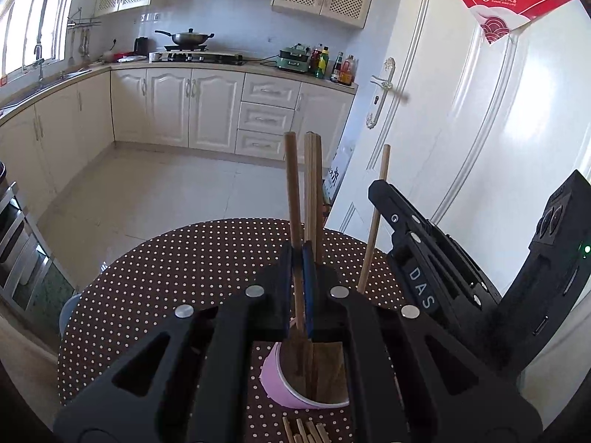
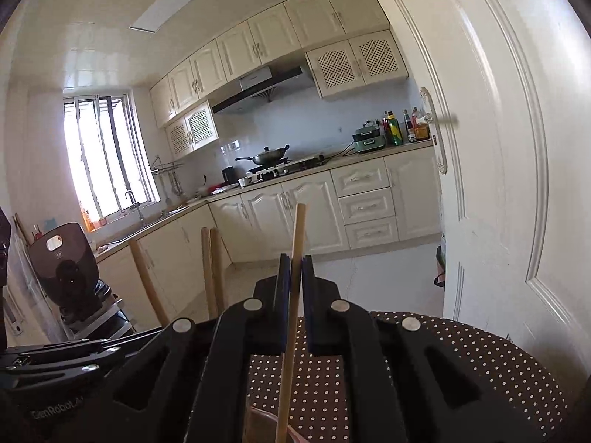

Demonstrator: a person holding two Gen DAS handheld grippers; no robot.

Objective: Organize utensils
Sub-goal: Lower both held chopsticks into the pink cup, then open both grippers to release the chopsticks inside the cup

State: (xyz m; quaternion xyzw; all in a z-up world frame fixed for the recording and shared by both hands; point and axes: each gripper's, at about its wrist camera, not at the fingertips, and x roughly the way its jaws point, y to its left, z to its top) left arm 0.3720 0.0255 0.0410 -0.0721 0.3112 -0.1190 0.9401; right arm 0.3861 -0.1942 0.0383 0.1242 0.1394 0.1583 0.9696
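Left gripper pinching upright chopstick, lower end in pink cup; right gripper pinching another chopstick, nearly upright.

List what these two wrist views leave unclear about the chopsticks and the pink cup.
- Pink cup: base and far wall hidden by the left gripper; in the right wrist view, cut off by the bottom edge.
- Loose chopsticks: cut off by the bottom edge, count unclear.
- Right gripper chopstick: lower tip out of frame.
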